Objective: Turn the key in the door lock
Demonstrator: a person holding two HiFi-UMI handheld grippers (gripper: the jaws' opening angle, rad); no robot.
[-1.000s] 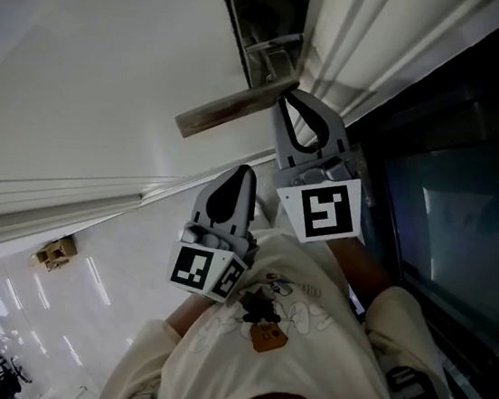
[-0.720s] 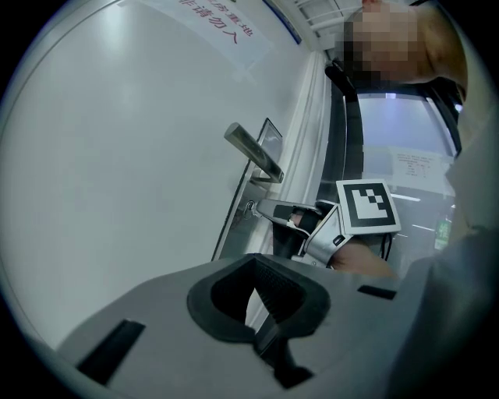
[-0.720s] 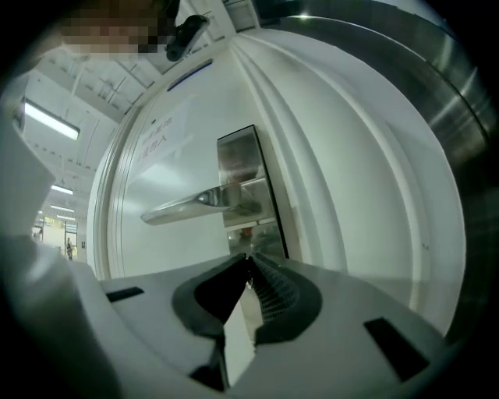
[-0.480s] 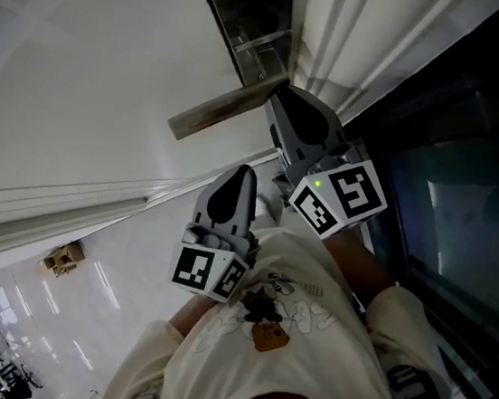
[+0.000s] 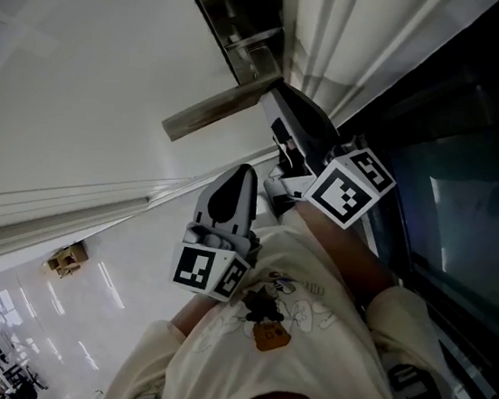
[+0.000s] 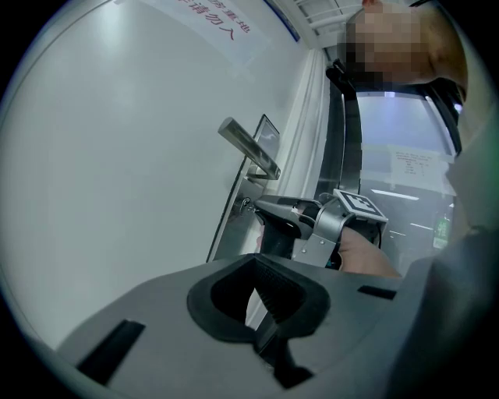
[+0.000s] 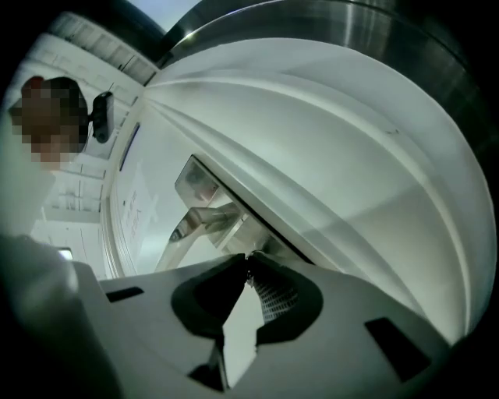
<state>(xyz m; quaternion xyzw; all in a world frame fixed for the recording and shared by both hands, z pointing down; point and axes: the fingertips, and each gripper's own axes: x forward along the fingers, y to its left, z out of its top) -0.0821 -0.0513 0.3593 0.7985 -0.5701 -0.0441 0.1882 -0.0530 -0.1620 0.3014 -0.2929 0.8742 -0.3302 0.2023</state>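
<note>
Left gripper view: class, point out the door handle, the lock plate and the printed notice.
door handle [image 6: 249,150], left gripper view, middle of the lever
lock plate [image 6: 236,230], left gripper view, bare lower part
printed notice [image 6: 218,27], left gripper view, its red print

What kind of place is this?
Probably an office or commercial building doorway: a white door with a metal lever handle and a printed notice, a dark glass panel beside it, and what looks like a glossy pale floor stretching away.
</note>
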